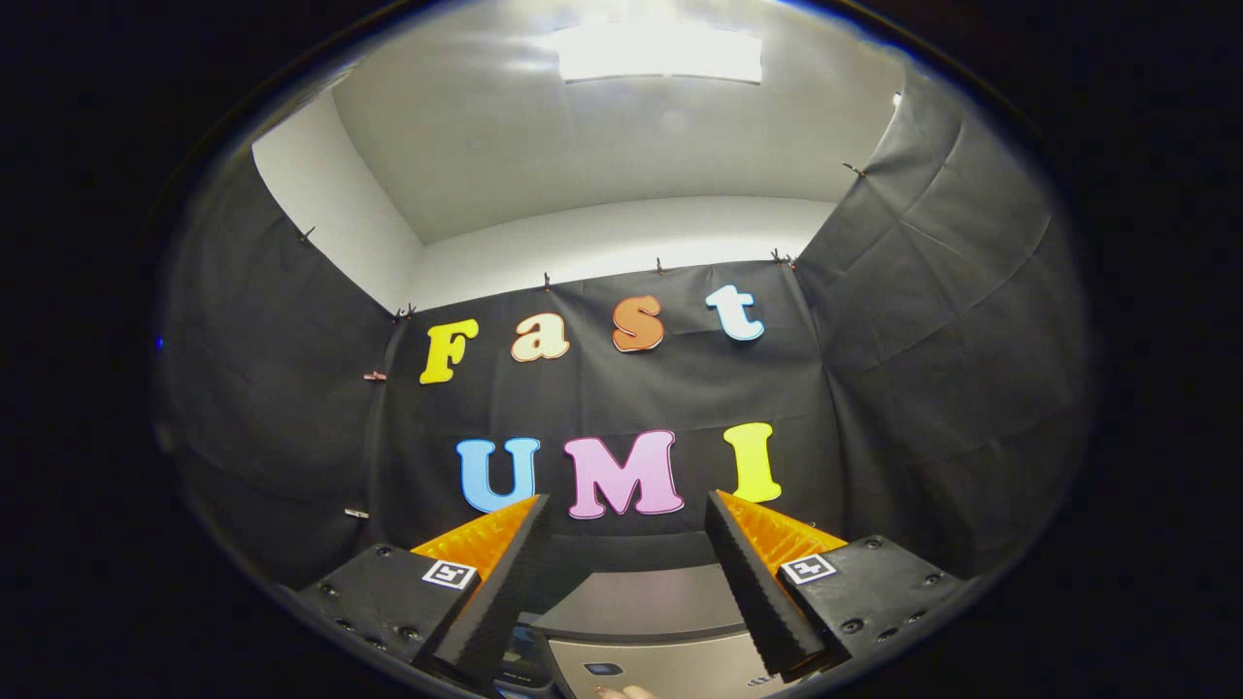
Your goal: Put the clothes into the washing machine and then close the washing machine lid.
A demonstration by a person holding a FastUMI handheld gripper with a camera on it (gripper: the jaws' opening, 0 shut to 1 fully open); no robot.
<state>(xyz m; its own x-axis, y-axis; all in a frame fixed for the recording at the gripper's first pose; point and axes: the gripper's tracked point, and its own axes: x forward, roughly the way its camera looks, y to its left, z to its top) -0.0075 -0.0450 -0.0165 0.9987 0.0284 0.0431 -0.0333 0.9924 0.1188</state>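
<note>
Presently: gripper (626, 510) fingers spread wide, holding nothing; grey flat-topped washing machine (646, 607) between, below fingers. Lid likely rigid, light; no clothes seen.

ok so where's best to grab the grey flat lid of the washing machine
Probably its near front edge, coming from above: the grey flat lid lies level between the open fingers, and that edge is its one exposed lip. I can't make out a handle.

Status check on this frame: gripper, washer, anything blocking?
Gripper open, fingers spread, nothing between them, aimed at the booth wall. Washing machine low between the fingers, top surface showing. Lid state cannot tell. No obstruction seen.
</note>
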